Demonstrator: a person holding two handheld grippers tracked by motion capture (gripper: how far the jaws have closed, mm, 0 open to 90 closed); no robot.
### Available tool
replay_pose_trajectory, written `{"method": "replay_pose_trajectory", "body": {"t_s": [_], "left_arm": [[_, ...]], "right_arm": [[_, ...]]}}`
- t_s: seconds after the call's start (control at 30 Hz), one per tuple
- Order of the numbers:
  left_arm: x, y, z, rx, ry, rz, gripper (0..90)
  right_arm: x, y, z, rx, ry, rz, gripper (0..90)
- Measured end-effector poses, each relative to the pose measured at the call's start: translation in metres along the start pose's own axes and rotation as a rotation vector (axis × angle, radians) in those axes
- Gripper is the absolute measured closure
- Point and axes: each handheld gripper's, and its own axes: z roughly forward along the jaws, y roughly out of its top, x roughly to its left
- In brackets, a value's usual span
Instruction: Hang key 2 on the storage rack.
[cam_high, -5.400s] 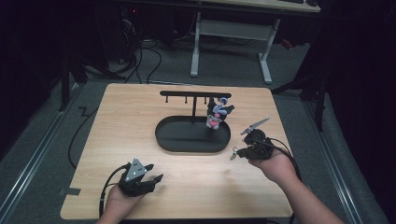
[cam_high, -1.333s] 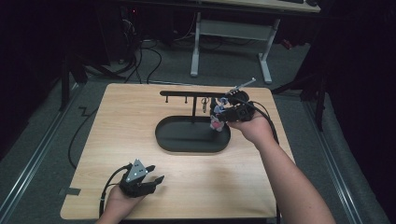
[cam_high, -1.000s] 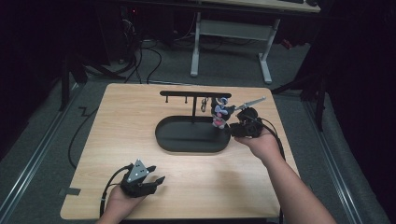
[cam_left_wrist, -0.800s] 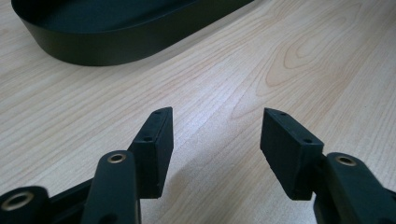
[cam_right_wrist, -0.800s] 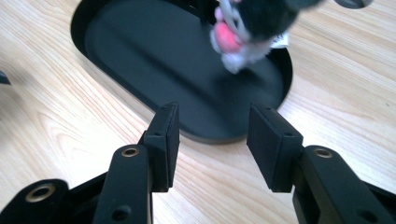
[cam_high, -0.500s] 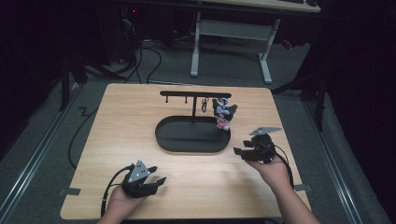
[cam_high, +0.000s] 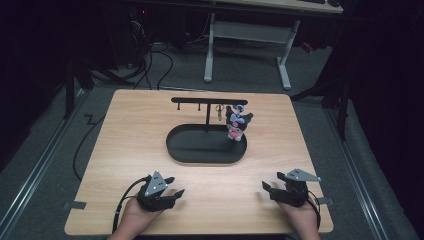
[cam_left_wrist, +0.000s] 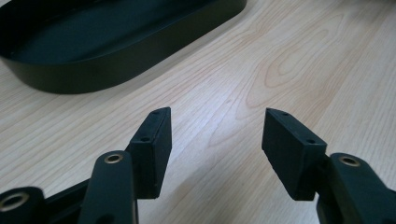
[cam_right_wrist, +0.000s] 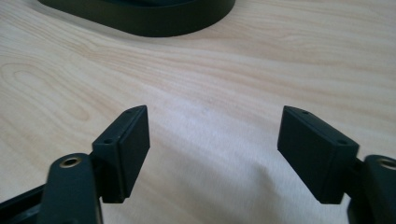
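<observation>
With both your left gripper (cam_high: 170, 190) and right gripper (cam_high: 272, 187) spread empty, that dangling charm (cam_high: 235, 124) looks light and floppy, so pinch its body.

Dark room — grey floor (cam_high: 45, 150), white-legged desk (cam_high: 250, 30)

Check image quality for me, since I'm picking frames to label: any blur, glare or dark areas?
High view: table evenly lit, surroundings nearly black, hanging toy small and soft. Left gripper view: fingers sharp, black tray slightly soft. Right gripper view: a soft shadow on the wood between the fingers, no glare.
</observation>
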Motion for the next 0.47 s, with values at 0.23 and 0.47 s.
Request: {"method": "replay_pose_trajectory", "body": {"t_s": [0.23,0.47], "left_arm": [[-0.0072,0.0012,0.0068,0.015,-0.024,0.017,43.1],[-0.0047,0.0031,-0.0029,0.001,-0.012,0.040,42.8]], "right_arm": [[-0.0056,-0.0075,-0.0101,-0.009,-0.031,0.004,21.1],[-0.0039,-0.0089,-0.0056,0.000,-0.040,-0.015,19.7]]}}
